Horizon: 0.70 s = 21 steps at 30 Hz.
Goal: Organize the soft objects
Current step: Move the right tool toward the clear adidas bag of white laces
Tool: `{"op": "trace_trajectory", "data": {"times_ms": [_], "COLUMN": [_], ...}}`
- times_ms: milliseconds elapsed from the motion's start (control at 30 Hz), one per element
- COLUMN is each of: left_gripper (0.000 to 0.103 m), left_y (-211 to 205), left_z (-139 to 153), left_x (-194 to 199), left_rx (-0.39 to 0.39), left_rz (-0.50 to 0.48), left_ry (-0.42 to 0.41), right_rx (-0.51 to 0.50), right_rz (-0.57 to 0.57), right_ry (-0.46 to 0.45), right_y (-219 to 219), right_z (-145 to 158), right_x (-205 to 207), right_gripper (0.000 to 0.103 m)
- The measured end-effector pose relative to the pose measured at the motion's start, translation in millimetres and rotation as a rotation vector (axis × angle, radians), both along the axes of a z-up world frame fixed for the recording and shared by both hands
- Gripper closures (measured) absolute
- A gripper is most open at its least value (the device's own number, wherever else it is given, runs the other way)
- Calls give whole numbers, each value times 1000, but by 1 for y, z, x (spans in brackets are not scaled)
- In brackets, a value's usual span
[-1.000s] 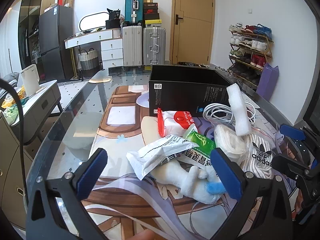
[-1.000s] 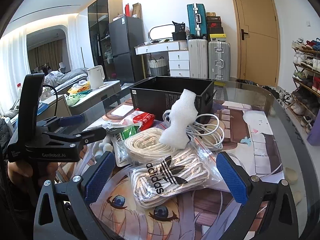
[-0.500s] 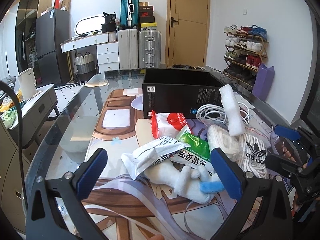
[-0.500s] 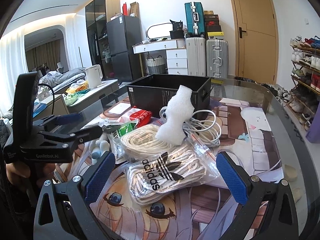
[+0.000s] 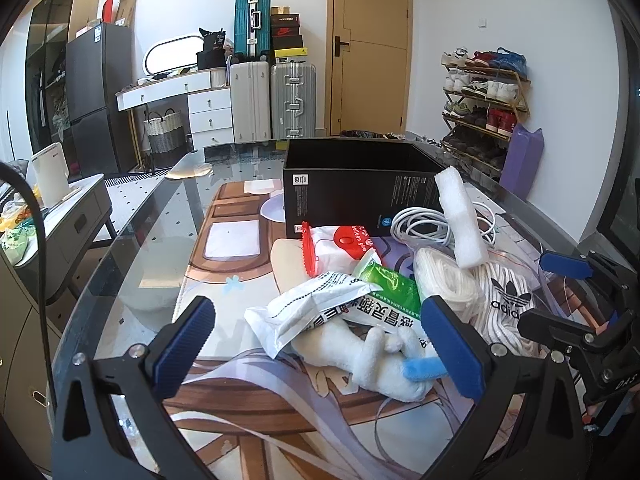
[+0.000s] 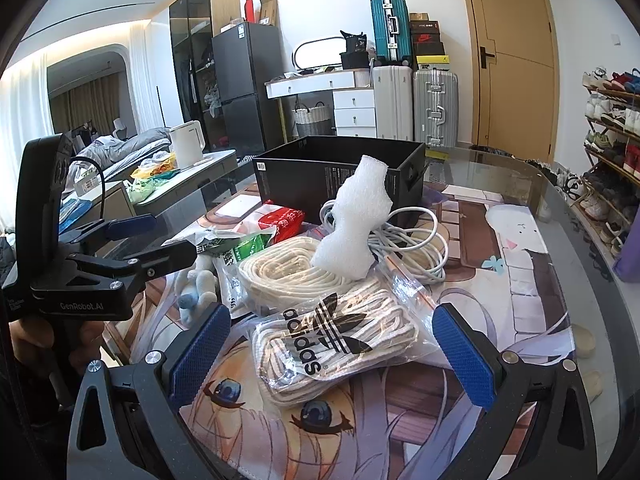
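A pile of soft things lies on the glass table in front of an open black box [image 5: 360, 184] [image 6: 340, 176]. It holds a white plush toy [image 5: 372, 356], a white packet [image 5: 304, 312], a green packet [image 5: 384, 284], a red-and-white pouch [image 5: 340, 244], a coil of cream rope [image 6: 280, 276], a bagged Adidas rope [image 6: 340, 344], a white foam piece [image 6: 352, 224] and a white cable [image 6: 416, 240]. My left gripper [image 5: 320, 348] is open, low before the plush toy and packets. My right gripper [image 6: 332, 352] is open around the near end of the Adidas bag.
A printed mat [image 6: 520, 280] covers the table under the pile. Suitcases [image 5: 272, 96], a dresser, a fridge and a door stand at the back. A shoe rack [image 5: 484, 96] is on the right. A side table with a kettle [image 5: 50, 178] is on the left.
Both grippers have shifted slightly relative to the pile; both stay open and nothing on the table has moved.
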State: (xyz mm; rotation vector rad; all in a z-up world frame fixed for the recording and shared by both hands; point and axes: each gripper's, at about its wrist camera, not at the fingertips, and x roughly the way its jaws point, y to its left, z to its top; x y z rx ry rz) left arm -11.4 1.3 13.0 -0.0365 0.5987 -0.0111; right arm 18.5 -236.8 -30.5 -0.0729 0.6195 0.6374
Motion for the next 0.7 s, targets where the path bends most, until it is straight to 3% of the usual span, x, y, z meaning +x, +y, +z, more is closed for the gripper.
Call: {"op": "trace_trajectory", "data": {"times_ms": [467, 700], "left_gripper": [0, 0], "left_y": [6, 4], "left_z": [-2, -2], "left_x": [3, 1], "left_rx": [-3, 33], "left_rz": [9, 28], "left_ry": [6, -16], "right_rx": [-20, -28], "right_rz": [-12, -13], "right_ry": [21, 31], "right_y": [0, 2], "right_z": [-4, -5], "right_x": [4, 7], "right_gripper": [0, 0]}}
